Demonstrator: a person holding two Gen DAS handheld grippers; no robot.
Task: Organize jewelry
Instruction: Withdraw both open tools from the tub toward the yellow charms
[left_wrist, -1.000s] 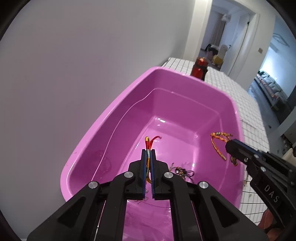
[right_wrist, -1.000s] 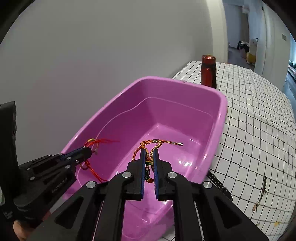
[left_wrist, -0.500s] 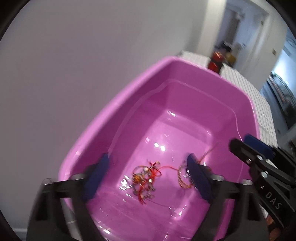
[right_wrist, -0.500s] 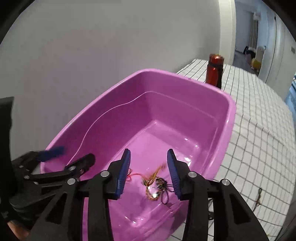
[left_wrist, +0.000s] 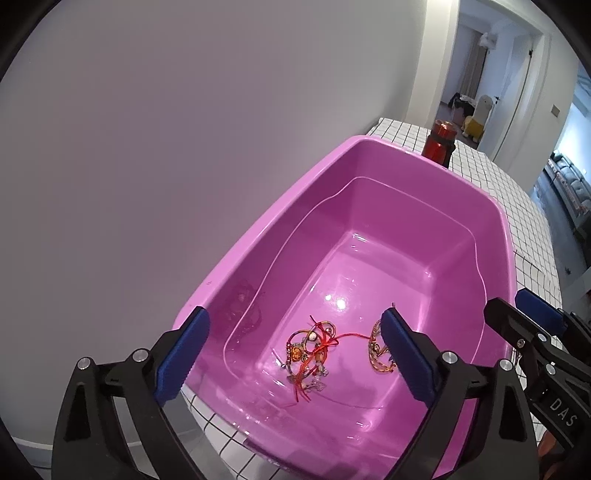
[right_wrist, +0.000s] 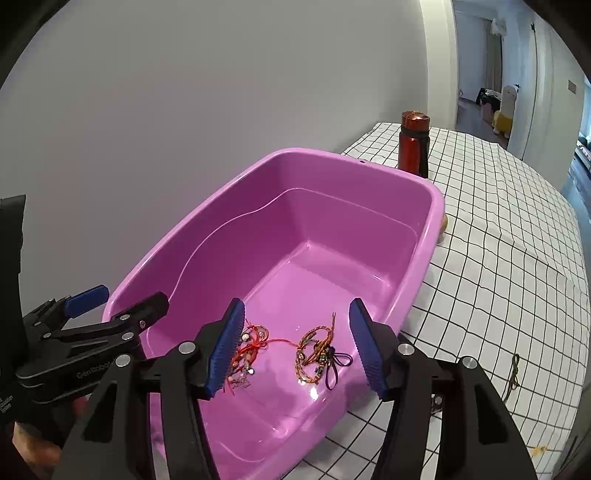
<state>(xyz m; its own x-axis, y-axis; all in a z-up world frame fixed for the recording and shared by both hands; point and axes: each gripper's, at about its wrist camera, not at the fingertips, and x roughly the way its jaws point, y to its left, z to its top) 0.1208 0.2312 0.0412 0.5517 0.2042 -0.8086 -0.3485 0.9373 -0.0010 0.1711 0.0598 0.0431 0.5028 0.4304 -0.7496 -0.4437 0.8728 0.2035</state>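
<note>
A pink plastic tub (left_wrist: 258, 236) (right_wrist: 436, 206) stands on the checked tablecloth by the wall. On its floor lie a red-cord bracelet tangle with beads (left_wrist: 312, 349) (right_wrist: 248, 354) and an orange-gold braided bracelet (left_wrist: 376, 354) (right_wrist: 314, 354), joined by a thin red thread. My left gripper (left_wrist: 295, 354) (right_wrist: 110, 306) is open and empty above the near end of the tub. My right gripper (right_wrist: 297, 347) (left_wrist: 517, 314) is open and empty above the bracelets.
A red metal bottle (right_wrist: 414, 144) (left_wrist: 439, 144) stands behind the tub's far end. A small dark cord piece (right_wrist: 513, 373) lies on the cloth (right_wrist: 498, 258) to the right. The white wall runs along the left. An open doorway is at the back right.
Both grippers were shut on bracelets a second ago. Both have opened, the bracelets dropped to the tub floor, and both grippers have drawn back and up.
</note>
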